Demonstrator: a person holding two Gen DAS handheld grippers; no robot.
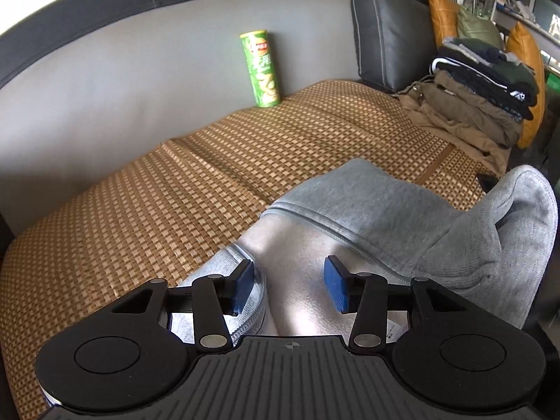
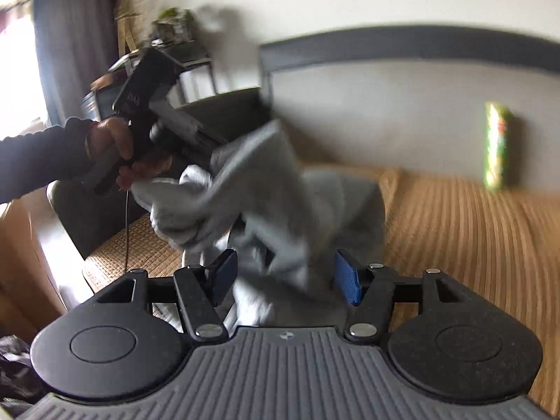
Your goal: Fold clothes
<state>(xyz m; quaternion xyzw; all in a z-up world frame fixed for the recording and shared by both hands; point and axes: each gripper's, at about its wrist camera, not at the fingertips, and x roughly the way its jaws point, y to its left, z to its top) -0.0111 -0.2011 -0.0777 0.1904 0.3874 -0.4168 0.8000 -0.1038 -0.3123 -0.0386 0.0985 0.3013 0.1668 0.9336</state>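
Your left gripper (image 1: 288, 285) has its jaws spread, pads clear of cloth on both sides, hovering over the pale inner face of the grey garment (image 1: 385, 217). Your right gripper (image 2: 285, 278) is spread too, with bunched cloth between the pads but not pinched; that view is blurred, so the edges are hard to read there. The garment sits crumpled at the near edge of the woven mat (image 1: 175, 192), one part standing up at the right.

Before you pinch, find a true edge, I'd judge: the ribbed hem by your left pad is the likeliest hold. Take a single layer at two corners, lift until it hangs flat, then lay it out on the open mat beyond. Keep clear of the can (image 1: 260, 70) by the backrest and the folded pile (image 1: 483, 80) at the far right.
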